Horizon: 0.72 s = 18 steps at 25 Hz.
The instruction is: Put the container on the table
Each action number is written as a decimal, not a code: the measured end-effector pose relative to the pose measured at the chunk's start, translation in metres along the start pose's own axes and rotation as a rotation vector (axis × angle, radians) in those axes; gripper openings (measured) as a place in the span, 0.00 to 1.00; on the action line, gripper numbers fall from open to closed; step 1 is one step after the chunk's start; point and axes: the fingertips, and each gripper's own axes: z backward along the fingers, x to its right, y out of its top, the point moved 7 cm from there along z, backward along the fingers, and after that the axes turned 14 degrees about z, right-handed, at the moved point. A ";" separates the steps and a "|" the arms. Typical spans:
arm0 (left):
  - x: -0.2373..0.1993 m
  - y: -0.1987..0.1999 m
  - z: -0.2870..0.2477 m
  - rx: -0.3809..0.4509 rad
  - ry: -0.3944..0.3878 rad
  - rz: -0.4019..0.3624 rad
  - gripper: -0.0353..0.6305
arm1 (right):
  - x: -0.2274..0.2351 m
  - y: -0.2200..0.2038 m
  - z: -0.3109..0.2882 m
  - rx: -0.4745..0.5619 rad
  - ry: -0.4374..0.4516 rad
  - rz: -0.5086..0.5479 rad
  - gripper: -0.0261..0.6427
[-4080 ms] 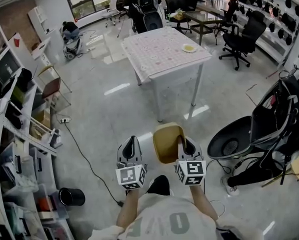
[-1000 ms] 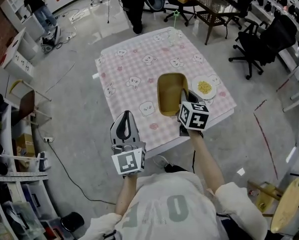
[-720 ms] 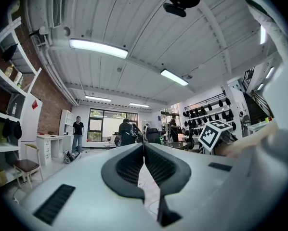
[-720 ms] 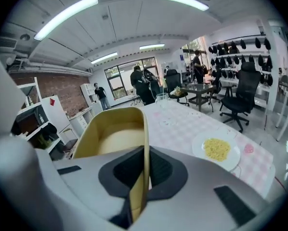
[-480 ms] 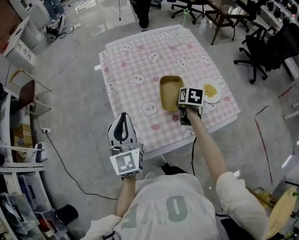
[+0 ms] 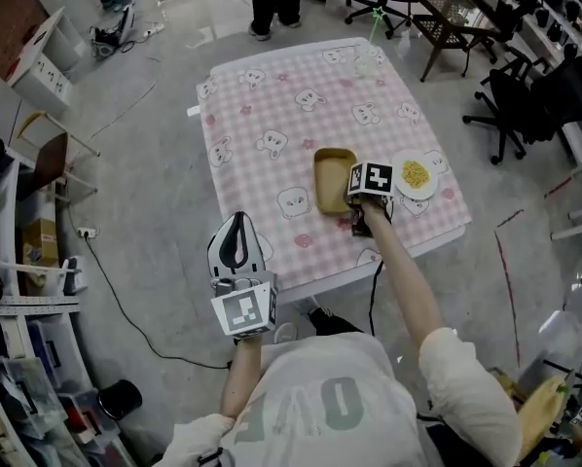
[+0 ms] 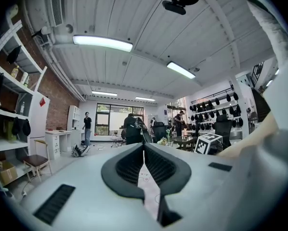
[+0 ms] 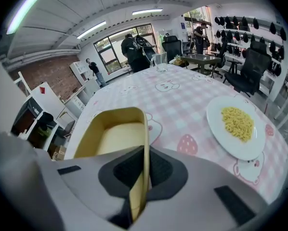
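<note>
currently, the container (image 6: 334,180), a shallow yellow tub with nothing in it, sits low over the near right part of the table (image 6: 262,105), just beside a white plate (image 6: 400,185) of pale pasta. the right gripper (image 6: 350,190) has its jaws clamped narrow on the tub's right wall, which stands edge-on between the pads in the right gripper view. the left gripper (image 6: 237,224) hangs short of the table's near edge, jaws together and empty. judged from this, transport is complete and placement is almost done; what is left is to release the wall and draw the gripper clear. whether the tub's base rests on the checked cloth or hovers just above it cannot be told, since the base is hidden in both views.
</note>
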 end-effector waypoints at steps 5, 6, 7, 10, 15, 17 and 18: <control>-0.002 -0.001 0.001 -0.001 0.009 0.004 0.10 | -0.002 -0.003 -0.005 -0.007 0.002 0.009 0.09; -0.002 -0.001 0.002 0.000 0.010 0.005 0.10 | -0.004 -0.004 -0.004 0.000 0.007 0.012 0.09; -0.003 0.000 0.002 -0.001 0.011 0.005 0.10 | -0.005 -0.003 -0.004 0.009 0.016 0.010 0.09; -0.003 0.000 0.003 -0.005 0.010 0.006 0.10 | -0.006 -0.005 -0.004 0.018 0.036 -0.016 0.10; -0.004 0.002 0.004 0.002 0.007 0.005 0.10 | -0.007 -0.009 -0.007 0.016 0.064 -0.054 0.28; -0.004 0.004 0.004 0.006 0.007 0.006 0.10 | -0.007 -0.007 -0.004 0.029 0.058 -0.053 0.28; -0.004 0.005 0.005 0.008 0.007 0.006 0.10 | -0.007 -0.004 -0.002 0.038 0.053 -0.051 0.28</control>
